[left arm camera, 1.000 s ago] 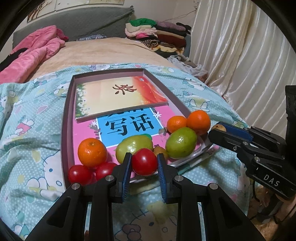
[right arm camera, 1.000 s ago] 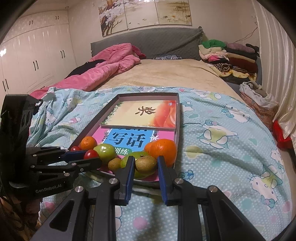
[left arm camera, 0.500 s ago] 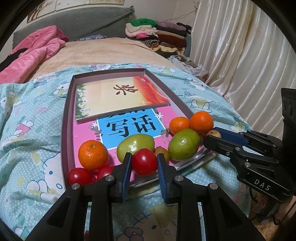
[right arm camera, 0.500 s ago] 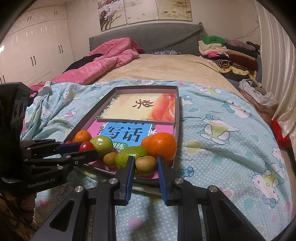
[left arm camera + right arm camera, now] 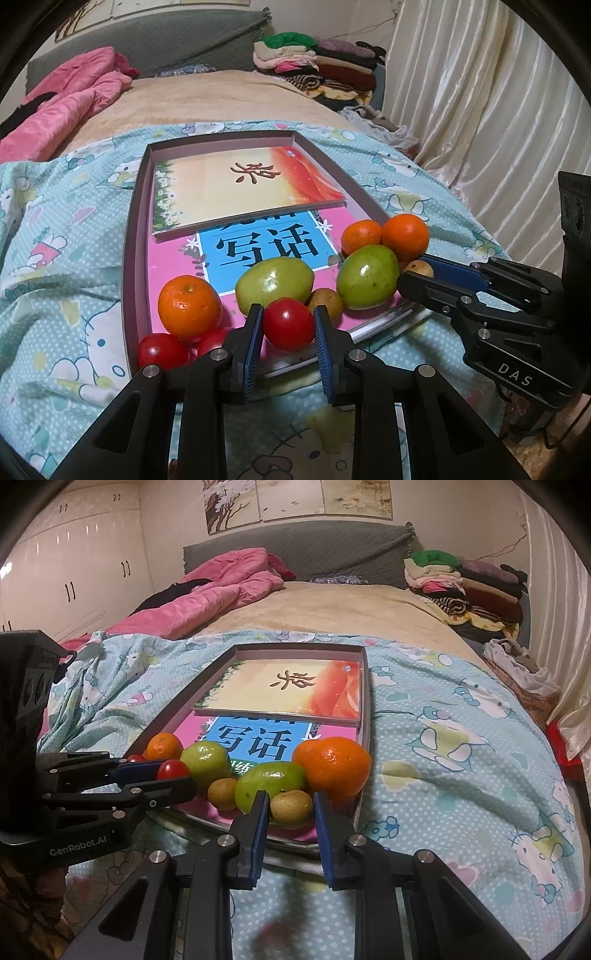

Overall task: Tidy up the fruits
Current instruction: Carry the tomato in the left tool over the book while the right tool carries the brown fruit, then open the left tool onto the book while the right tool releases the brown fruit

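A shallow box tray (image 5: pixel 130 236) is lying on the bed's cartoon-print blue cover (image 5: pixel 59 236), and the fruit is crowding along the tray's near edge. A glossy red tomato (image 5: pixel 288 324) is sitting at that edge, round and smooth, with a bright highlight on its skin. Just behind it a green fruit (image 5: pixel 274 279) is resting, and a second green fruit (image 5: pixel 368 276) is lying toward the tray's near right corner. An orange (image 5: pixel 189 307) is sitting toward the near left corner, with two more tomatoes (image 5: pixel 163 350) tucked below it, and two further oranges (image 5: pixel 404 237) are bunching against the right rim. A small brownish fruit (image 5: pixel 291 808), dull and speckled, is perching at the near right corner, pressed up against a green fruit and the big orange behind it. Two books (image 5: pixel 247 190) are filling the far part of the tray.

The left gripper (image 5: pixel 288 328) is reaching over the near edge, its jaws closed in on the red tomato, blue pads touching both flanks. The right gripper (image 5: pixel 289 810) is coming in at the near right corner, its jaws bracketing the brownish fruit; whether both pads are actually pressing on it, nobody can tell from here.
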Demonstrator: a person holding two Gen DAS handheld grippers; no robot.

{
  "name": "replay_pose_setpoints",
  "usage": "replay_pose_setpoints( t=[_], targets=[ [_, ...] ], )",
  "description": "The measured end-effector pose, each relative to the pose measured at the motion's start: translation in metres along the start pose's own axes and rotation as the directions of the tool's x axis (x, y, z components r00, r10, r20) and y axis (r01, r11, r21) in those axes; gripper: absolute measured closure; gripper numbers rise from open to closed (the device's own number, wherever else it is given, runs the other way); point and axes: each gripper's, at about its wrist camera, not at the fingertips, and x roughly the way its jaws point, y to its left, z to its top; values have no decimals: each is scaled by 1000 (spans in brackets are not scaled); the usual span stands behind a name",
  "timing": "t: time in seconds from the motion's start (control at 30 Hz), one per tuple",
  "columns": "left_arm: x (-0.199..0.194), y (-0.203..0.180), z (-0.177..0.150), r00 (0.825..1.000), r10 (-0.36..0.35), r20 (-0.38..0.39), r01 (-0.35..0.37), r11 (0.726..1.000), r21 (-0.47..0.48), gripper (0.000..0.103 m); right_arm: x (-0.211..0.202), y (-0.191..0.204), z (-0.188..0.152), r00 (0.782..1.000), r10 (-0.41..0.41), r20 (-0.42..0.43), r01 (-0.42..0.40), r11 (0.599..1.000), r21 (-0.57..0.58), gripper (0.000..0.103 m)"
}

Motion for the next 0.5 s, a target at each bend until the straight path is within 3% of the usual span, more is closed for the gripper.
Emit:
replay_pose_setpoints(
  t=[0.5],
  targets=[
    [0,1,-1,1000,4,-5,-4,1000,1,75,10,4,-1,1000,17,-22,-17,1000,-9,78]
  ],
)
